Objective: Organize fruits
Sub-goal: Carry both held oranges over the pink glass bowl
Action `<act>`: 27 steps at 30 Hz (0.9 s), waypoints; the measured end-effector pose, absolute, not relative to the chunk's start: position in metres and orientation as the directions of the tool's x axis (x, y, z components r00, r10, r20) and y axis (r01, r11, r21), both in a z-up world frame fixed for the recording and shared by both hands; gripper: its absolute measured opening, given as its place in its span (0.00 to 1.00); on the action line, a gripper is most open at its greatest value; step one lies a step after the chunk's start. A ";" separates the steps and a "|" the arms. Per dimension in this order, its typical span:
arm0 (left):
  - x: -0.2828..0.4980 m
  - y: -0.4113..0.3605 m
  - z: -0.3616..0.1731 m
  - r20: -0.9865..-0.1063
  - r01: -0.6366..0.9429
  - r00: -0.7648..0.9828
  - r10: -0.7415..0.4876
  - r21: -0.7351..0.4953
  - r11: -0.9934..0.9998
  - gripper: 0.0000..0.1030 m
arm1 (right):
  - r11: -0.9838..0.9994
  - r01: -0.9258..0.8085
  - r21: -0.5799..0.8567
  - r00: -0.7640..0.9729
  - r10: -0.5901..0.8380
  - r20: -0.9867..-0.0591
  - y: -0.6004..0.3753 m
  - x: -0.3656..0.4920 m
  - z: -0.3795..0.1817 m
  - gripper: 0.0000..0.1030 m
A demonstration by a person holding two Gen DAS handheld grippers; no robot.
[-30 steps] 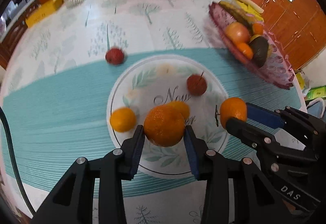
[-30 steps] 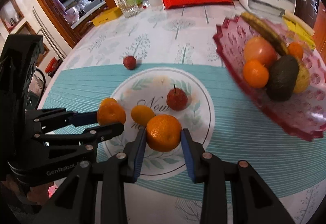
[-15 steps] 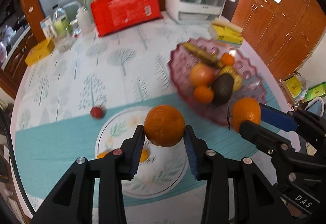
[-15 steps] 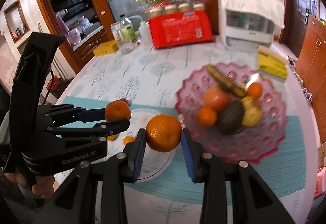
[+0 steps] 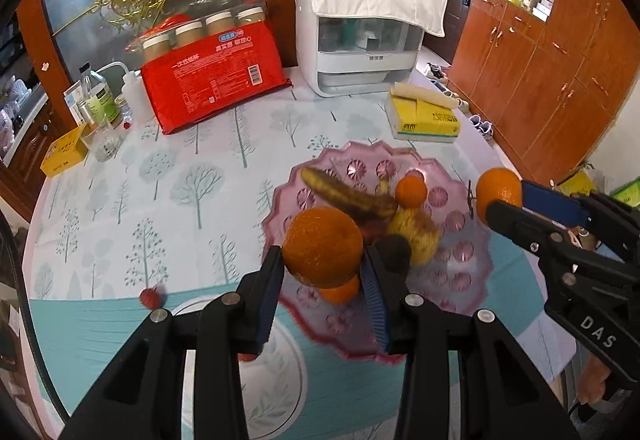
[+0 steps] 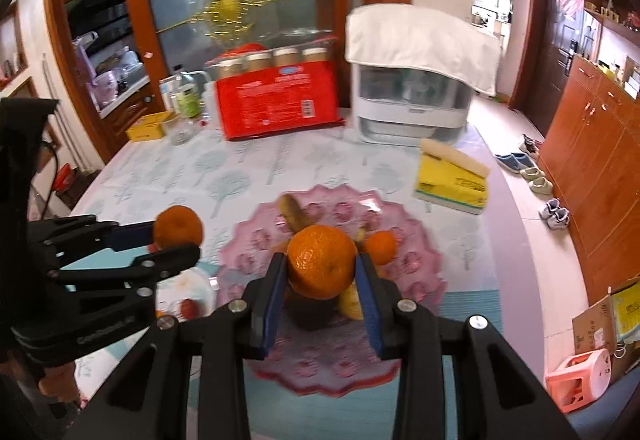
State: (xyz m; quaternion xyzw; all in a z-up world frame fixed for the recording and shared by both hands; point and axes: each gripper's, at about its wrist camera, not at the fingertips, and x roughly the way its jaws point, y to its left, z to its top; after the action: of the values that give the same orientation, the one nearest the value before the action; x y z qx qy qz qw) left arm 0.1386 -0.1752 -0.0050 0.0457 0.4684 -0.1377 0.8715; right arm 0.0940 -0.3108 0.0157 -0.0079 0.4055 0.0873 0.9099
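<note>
Left orange (image 5: 322, 246): round, dimpled; your left gripper (image 5: 322, 272) clamps it above the scalloped pink plate (image 5: 460, 268).
Right orange (image 6: 322, 260): your right gripper (image 6: 320, 280) pinches it likewise.

Four oranges (image 5: 322, 246), one banana (image 5: 348, 196), one pink dish (image 5: 460, 268), two small red fruits (image 5: 150, 297).

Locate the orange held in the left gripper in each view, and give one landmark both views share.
Left wrist view: the orange sits low of centre, clamped in the left gripper.
Right wrist view: it is at the left, mid-height, over the table.
Shared landmark: the pink fruit plate.
</note>
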 end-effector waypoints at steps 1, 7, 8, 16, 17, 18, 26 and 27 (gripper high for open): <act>0.143 -0.180 -0.007 -0.830 0.277 0.523 -0.193 -0.048 0.960 0.37 | 0.986 -0.159 0.058 0.652 0.149 -0.744 -0.316 0.098 0.013 0.34; 0.173 -0.200 -0.031 -0.849 0.223 0.503 -0.161 -0.052 0.973 0.37 | 0.988 -0.131 0.076 0.599 0.141 -0.788 -0.340 0.125 -0.021 0.34; 0.177 -0.203 -0.037 -0.853 0.215 0.497 -0.156 -0.053 0.975 0.37 | 0.988 -0.131 0.077 0.592 0.140 -0.793 -0.341 0.127 -0.026 0.34; 0.196 -0.221 -0.084 -0.892 0.188 0.436 -0.118 -0.038 0.981 0.37 | 0.987 -0.136 0.090 0.517 0.149 -0.843 -0.346 0.144 -0.074 0.34; 0.196 -0.222 -0.088 -0.895 0.190 0.431 -0.115 -0.035 0.981 0.37 | 0.986 -0.138 0.093 0.508 0.151 -0.848 -0.346 0.144 -0.080 0.34; 0.196 -0.225 -0.092 -0.898 0.192 0.426 -0.112 -0.031 0.981 0.37 | 0.986 -0.140 0.095 0.502 0.153 -0.851 -0.346 0.145 -0.084 0.34; 0.196 -0.236 -0.107 -0.901 0.208 0.423 -0.097 -0.008 0.978 0.37 | 0.982 -0.157 0.107 0.491 0.171 -0.854 -0.346 0.145 -0.096 0.35; 0.196 -0.237 -0.107 -0.900 0.210 0.427 -0.092 0.000 0.978 0.37 | 0.982 -0.160 0.104 0.493 0.171 -0.853 -0.345 0.144 -0.096 0.35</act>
State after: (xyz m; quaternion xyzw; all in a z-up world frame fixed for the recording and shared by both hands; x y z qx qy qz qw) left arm 0.1965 -0.2371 -0.1067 0.0561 0.5277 -0.0897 0.8428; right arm 0.1443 -0.3455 -0.0956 0.0055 0.4941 0.0957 0.8641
